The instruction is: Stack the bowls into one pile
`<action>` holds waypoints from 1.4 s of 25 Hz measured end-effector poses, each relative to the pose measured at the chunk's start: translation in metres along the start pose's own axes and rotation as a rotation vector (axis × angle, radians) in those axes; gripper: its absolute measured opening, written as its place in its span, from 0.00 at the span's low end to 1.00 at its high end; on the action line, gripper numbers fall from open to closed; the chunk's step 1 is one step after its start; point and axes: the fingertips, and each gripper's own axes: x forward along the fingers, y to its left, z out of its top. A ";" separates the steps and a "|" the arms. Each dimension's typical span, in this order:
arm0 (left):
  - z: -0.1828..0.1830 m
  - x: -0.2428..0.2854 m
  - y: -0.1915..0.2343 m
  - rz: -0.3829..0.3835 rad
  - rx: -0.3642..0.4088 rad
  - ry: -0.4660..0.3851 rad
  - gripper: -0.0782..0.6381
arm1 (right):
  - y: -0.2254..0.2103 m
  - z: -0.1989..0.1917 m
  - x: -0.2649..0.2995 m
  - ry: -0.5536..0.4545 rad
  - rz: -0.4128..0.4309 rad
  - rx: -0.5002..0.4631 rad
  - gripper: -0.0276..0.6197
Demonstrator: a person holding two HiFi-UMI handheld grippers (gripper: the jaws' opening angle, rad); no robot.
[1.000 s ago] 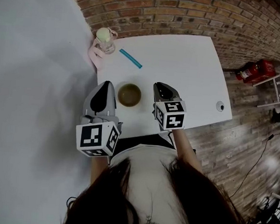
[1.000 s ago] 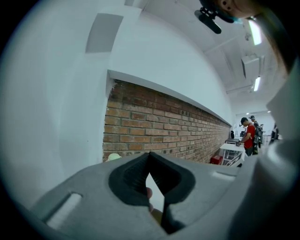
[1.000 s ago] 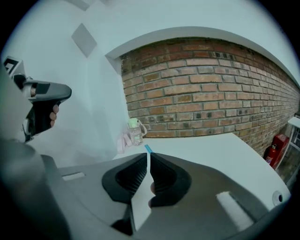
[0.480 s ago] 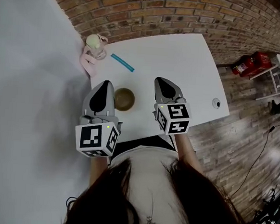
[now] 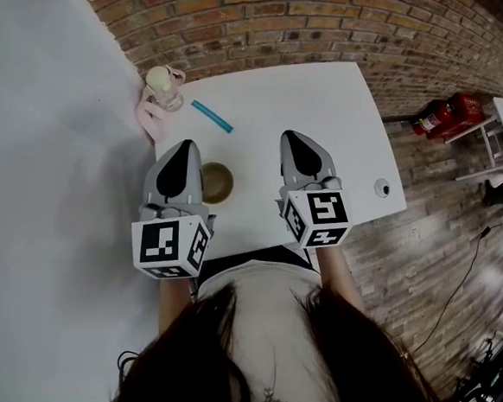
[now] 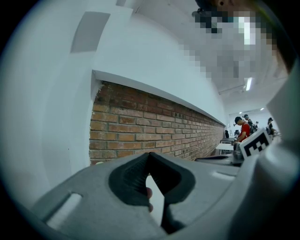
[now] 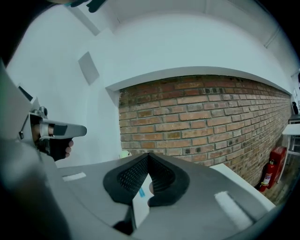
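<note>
Brown bowl [image 5: 217,183] upright on white table [image 5: 328,115], mouth up, round, no long axis; left gripper [image 5: 182,151] and right gripper [image 5: 301,146] jaws both pressed together, empty

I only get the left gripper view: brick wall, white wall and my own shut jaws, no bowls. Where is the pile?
Observer: The head view shows a brown round bowl on the white table, just right of the left gripper, which covers the bowl's left edge.
Operator: Any other bowls on the table?
Observer: None shows in any view. I cannot tell whether that bowl has others nested in it.
Operator: And the other gripper?
Observer: The right gripper has its jaws together with nothing between them. In the head view it is right of the bowl and apart from it.
</note>
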 end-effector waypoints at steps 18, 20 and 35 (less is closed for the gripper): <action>-0.002 -0.001 -0.028 0.106 0.019 -0.021 0.11 | -0.023 0.025 -0.028 -0.095 0.073 -0.104 0.05; -0.002 -0.006 -0.032 0.118 0.019 -0.022 0.11 | -0.024 0.025 -0.032 -0.098 0.082 -0.106 0.05; -0.003 -0.028 -0.053 0.176 0.039 -0.027 0.11 | -0.027 0.020 -0.051 -0.105 0.132 -0.108 0.05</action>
